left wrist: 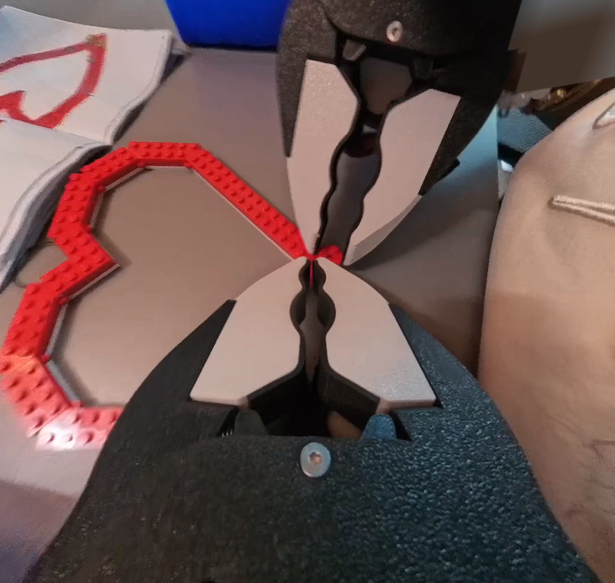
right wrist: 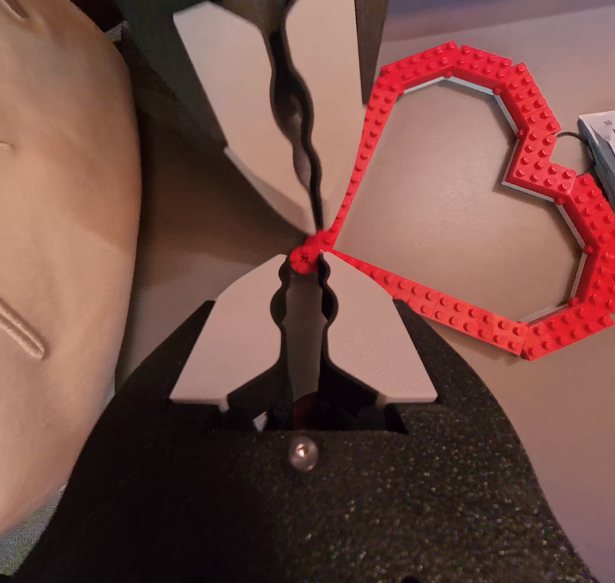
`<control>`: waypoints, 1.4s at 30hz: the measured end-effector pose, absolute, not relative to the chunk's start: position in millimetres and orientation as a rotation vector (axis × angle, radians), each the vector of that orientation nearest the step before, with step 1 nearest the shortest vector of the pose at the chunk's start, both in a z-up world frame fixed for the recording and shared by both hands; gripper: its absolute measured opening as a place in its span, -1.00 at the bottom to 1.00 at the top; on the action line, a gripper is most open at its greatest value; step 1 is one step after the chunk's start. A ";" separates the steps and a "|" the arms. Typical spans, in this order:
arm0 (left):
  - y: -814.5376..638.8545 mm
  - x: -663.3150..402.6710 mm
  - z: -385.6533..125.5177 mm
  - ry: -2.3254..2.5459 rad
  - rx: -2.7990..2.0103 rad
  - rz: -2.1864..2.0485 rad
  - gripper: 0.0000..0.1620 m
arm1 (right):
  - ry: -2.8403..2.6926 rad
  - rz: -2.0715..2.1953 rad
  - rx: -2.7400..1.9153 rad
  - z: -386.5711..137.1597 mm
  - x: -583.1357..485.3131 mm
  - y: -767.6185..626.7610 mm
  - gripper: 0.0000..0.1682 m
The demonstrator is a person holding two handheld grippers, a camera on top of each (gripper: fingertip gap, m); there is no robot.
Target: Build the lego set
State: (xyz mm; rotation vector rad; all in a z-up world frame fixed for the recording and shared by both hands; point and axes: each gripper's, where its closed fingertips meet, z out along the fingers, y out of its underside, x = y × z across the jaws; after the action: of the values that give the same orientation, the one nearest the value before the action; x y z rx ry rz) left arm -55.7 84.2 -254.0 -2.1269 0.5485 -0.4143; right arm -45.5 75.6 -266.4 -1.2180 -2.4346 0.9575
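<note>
A red Lego heart outline (left wrist: 83, 234) lies flat on the tan table, its point toward both grippers. It also shows in the right wrist view (right wrist: 532, 167). My left gripper (left wrist: 311, 264) is shut on the heart's point, with a thin red sliver between its fingers. My right gripper (right wrist: 304, 262) is shut on the small red studded piece (right wrist: 307, 251) at that same point. The two grippers meet tip to tip: the right one comes in from the top of the left wrist view (left wrist: 319, 246), the left one from the top of the right wrist view (right wrist: 317, 226).
An open instruction booklet (left wrist: 66, 77) with a heart drawing lies beyond the heart, and its edge shows in the right wrist view (right wrist: 599, 141). A blue bin (left wrist: 226, 4) stands at the back. A tan padded surface (left wrist: 549, 300) lies close beside the grippers. My left and right fingertips are right by each other. Both grippers' tips are roughly 15 cm from the red Lego heart outline (left wrist: 83, 234). It is also in sight in the right wrist view (right wrist: 559, 191).
</note>
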 end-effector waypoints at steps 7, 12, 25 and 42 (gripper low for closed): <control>77.8 -88.7 -234.9 0.381 -2.064 -0.356 -1.00 | -2.388 1.022 -1.254 -258.9 -49.0 85.8 -0.81; 76.1 -79.1 -244.7 0.439 -2.095 -0.345 -0.99 | -2.447 0.984 -1.227 -266.3 -52.9 78.9 -0.81; 85.9 -53.2 -249.8 0.560 -2.080 -0.398 -1.00 | -2.478 0.934 -1.219 -266.9 -52.2 78.7 -0.81; 88.9 -50.2 -260.8 0.600 -2.170 -0.349 -1.00 | -2.423 0.981 -1.231 -262.0 -51.8 81.6 -0.79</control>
State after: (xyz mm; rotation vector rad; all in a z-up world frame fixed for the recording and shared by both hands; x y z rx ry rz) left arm -50.2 88.9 -260.8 -2.1695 0.6004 -0.3488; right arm -51.8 81.6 -262.0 -1.2305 -2.4226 0.9811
